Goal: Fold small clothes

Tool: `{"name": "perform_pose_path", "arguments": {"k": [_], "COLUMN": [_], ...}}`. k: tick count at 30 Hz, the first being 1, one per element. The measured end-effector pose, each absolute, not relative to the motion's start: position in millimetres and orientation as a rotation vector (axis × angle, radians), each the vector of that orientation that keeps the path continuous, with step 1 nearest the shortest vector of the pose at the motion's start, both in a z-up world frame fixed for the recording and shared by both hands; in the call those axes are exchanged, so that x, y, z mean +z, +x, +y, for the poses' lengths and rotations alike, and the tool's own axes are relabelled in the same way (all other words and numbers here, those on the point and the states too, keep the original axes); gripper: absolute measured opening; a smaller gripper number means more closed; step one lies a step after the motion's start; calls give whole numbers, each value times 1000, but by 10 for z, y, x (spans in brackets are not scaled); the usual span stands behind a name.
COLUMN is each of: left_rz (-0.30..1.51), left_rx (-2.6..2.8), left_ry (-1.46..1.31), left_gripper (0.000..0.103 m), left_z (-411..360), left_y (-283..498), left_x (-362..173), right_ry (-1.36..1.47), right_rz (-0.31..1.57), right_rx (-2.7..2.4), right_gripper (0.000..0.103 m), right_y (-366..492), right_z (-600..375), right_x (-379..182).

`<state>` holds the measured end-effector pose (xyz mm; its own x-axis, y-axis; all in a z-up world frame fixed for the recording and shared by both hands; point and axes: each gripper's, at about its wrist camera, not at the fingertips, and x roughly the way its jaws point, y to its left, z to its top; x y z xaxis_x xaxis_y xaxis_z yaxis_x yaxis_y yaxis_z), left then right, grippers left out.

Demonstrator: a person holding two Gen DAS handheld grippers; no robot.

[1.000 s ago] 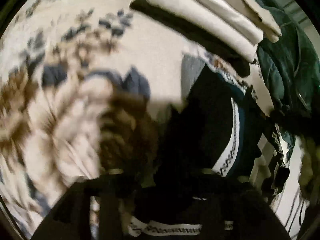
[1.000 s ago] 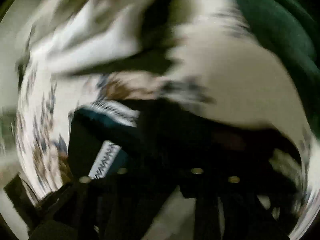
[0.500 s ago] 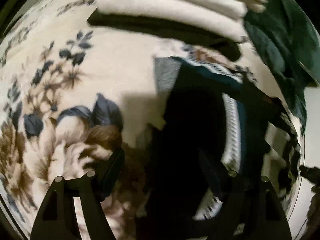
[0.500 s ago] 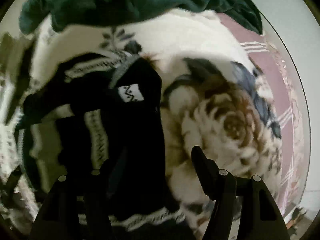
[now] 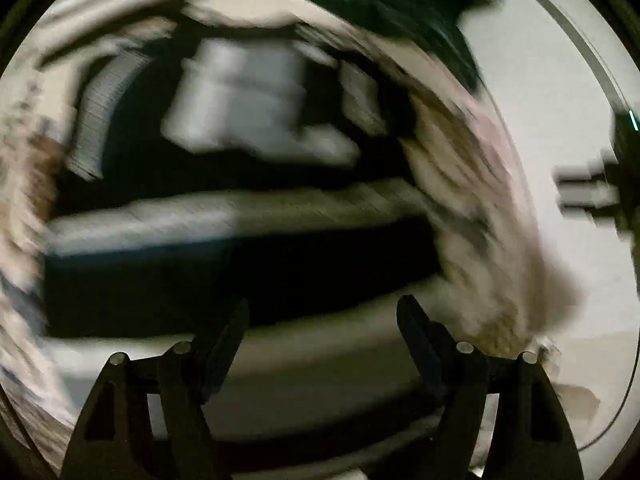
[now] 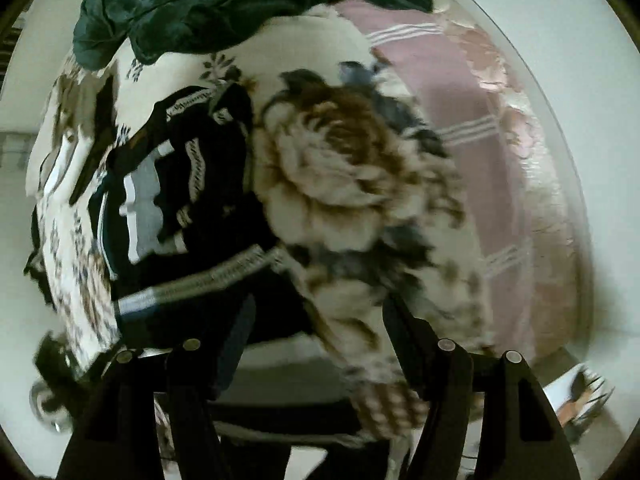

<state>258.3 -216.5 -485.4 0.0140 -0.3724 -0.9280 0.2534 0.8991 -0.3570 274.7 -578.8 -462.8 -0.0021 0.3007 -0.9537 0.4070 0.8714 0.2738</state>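
Note:
A black garment (image 6: 188,208) with white patterned bands and a grey patch lies crumpled on a cream floral blanket (image 6: 352,184). In the right wrist view my right gripper (image 6: 320,316) is open and empty, held above the garment's right edge where it meets the blanket. The left wrist view is heavily blurred; the garment (image 5: 240,272) shows there as dark cloth with pale bands. My left gripper (image 5: 322,316) is open and empty above it.
A dark green garment (image 6: 224,4) is heaped at the far end of the blanket. A pink striped bedcover (image 6: 472,128) lies to the right. Pale floor (image 6: 600,432) shows beyond the bed's edge.
Both grippers opened and let go of the black garment, then pulled back from it. The left view has swung fast and is now blurred.

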Motion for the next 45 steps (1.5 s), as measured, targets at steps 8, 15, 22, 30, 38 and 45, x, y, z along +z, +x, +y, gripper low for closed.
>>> {"name": "perform_pose_path", "arguments": {"k": [8,15,22,30,38,45], "left_rz": [1676,1548,1450,1365,1284,1252], "left_rx": [-564,-412,-415,-356,-108,37], "left_ry": [-43,68,57,-167,-444,-600], "left_gripper": [75,5,4,4,4,4], "left_z": [-3782,-3859,-3622,-2775,-1242,-236], "left_y": [1670,1689,1699,1687,1555,1315], "left_x": [-5645,-5768,-5469,-4822,-4466,-4653], "right_ry": [588,758,853,736,558,333], "right_rz": [1597,1573,1602,1517,1489,1528], "right_rx": [123,340,321,324,372,411], "right_gripper": [68,68,11,4,4,4], "right_y": [3483,4711,5187,5265,5563,5835], "right_z": [-6324,-5919,-5611,-5277,-4116,-2276], "right_x": [-5218,-5985,-6443,-5579,-4646,-4474]}}
